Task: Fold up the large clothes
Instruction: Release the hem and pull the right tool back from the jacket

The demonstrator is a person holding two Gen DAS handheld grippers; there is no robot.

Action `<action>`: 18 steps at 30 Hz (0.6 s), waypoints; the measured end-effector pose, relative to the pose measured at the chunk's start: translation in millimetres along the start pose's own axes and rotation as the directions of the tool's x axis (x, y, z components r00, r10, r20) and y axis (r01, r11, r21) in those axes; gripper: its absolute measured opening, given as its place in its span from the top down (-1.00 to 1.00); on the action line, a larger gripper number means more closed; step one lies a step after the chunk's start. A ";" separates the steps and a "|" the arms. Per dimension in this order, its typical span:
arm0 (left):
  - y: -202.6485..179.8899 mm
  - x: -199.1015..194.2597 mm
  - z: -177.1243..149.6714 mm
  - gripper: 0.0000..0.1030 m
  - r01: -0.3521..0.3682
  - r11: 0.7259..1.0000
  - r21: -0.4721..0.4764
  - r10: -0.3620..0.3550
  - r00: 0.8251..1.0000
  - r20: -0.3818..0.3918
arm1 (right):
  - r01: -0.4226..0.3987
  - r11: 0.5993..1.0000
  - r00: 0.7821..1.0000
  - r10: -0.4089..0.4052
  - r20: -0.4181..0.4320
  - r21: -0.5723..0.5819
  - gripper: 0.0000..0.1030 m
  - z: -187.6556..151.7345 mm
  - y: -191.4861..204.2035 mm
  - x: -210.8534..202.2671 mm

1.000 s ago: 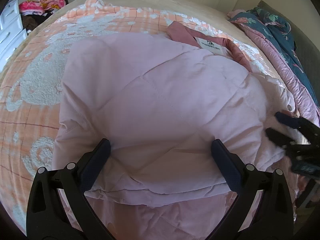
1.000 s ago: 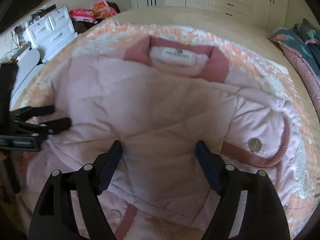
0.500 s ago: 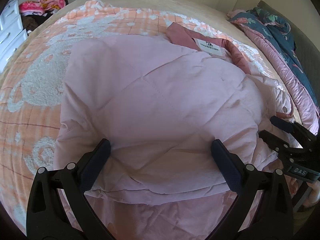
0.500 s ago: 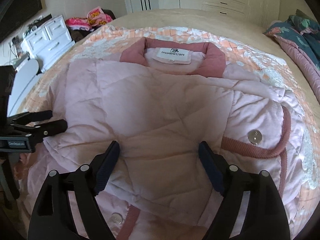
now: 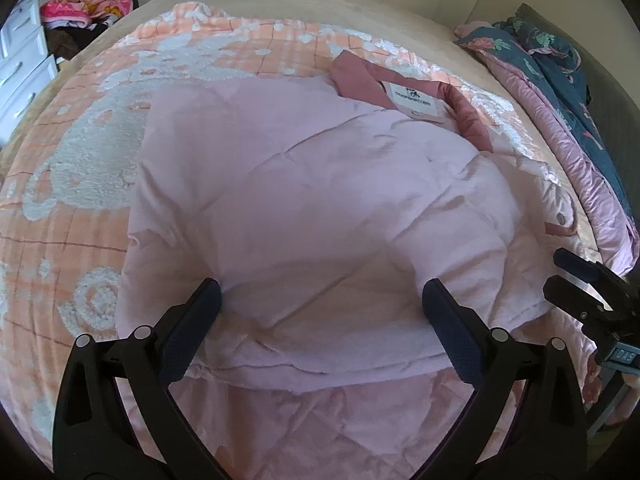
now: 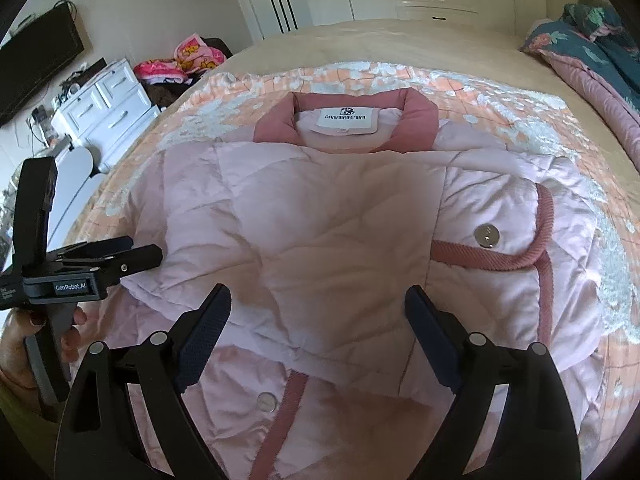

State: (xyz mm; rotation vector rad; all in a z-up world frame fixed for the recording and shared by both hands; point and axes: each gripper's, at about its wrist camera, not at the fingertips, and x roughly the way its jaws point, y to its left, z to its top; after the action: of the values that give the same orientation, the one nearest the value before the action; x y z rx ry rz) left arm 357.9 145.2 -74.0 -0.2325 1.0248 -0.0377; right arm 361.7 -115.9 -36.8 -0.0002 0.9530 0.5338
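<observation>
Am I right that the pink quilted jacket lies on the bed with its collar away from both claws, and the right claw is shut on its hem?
Not quite: the right claw is open and holds nothing, as the right wrist view shows. The rest stands: the pink quilted jacket lies on the bed with its collar away from both claws.

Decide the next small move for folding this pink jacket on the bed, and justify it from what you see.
Probably lower both open grippers onto the jacket's near hem and pinch it. The left gripper and right gripper hover empty above it, the sides look folded in, and the collar lies at the far end.
</observation>
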 end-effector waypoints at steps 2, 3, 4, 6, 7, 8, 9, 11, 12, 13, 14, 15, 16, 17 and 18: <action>-2.4 -5.4 -0.5 -0.84 0.005 1.000 0.004 -0.005 1.000 0.009 | -0.007 1.000 1.000 0.007 0.001 0.009 -0.71 0.1 -0.5 -3.6; -3.0 -6.9 -0.4 -0.84 0.008 1.000 0.006 -0.008 1.000 0.010 | -0.006 1.000 1.000 0.006 0.004 0.010 -0.71 0.1 -0.3 -6.2; -4.5 -9.0 -0.3 -0.84 0.010 1.000 0.007 -0.010 1.000 0.010 | -0.006 1.000 1.000 0.006 0.006 0.011 -0.71 0.1 -0.1 -8.7; -6.3 -12.9 0.0 -0.84 0.014 1.000 0.007 -0.014 1.000 0.015 | -0.006 1.000 1.000 0.005 0.014 0.012 -0.71 -0.2 0.8 -14.4; -7.3 -15.2 0.0 -0.84 0.021 1.000 0.007 -0.021 1.000 0.018 | -0.006 1.000 1.000 0.006 0.017 0.013 -0.71 -0.6 1.1 -16.5; -7.7 -16.5 0.2 -0.84 0.025 1.000 0.006 -0.025 1.000 0.018 | -0.008 1.000 1.000 0.007 0.021 0.014 -0.71 -0.7 1.4 -18.7; -8.7 -18.8 0.3 -0.84 0.029 1.000 0.006 -0.029 0.999 0.020 | -0.009 1.000 1.000 0.008 0.025 0.015 -0.71 -0.7 1.3 -21.1; -10.9 -25.0 0.6 -0.84 0.030 1.000 0.005 -0.030 0.999 0.031 | -0.010 1.000 0.999 0.009 0.034 0.018 -0.71 -0.3 0.5 -26.3; -11.2 -27.8 1.0 -0.84 0.031 0.999 0.007 -0.031 0.999 0.036 | -0.010 1.000 0.999 0.009 0.037 0.018 -0.71 -0.1 0.4 -28.2; -12.0 -31.8 1.3 -0.84 0.033 0.999 0.009 -0.033 0.999 0.042 | -0.011 1.000 0.999 0.010 0.041 0.020 -0.71 -0.1 0.2 -31.0; -12.6 -34.6 2.0 -0.84 0.034 0.999 0.010 -0.035 0.998 0.047 | -0.012 1.000 0.999 0.011 0.044 0.024 -0.71 -0.4 -0.3 -33.4; -13.9 -39.5 2.2 -0.84 0.035 0.999 0.012 -0.036 0.998 0.055 | -0.015 0.999 0.999 0.013 0.048 0.028 -0.71 -0.3 -0.7 -36.4; -14.4 -42.9 3.1 -0.84 0.036 0.999 0.013 -0.036 0.998 0.061 | -0.018 0.999 0.999 0.016 0.050 0.032 -0.71 -0.2 -1.1 -38.3; -15.2 -46.5 3.6 -0.84 0.037 0.999 0.014 -0.037 0.997 0.067 | -0.021 0.999 0.998 0.019 0.054 0.036 -0.71 -0.1 -1.4 -40.9; -16.6 -51.6 4.5 -0.84 0.040 0.999 0.018 -0.042 0.996 0.078 | -0.022 0.999 0.998 0.020 0.058 0.038 -0.71 -0.2 -1.1 -43.2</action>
State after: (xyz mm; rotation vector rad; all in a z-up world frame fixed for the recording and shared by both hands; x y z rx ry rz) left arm 336.2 137.0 -24.8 -0.2386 0.9413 -0.0736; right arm 342.1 -135.6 -3.8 0.0601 0.9081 0.5319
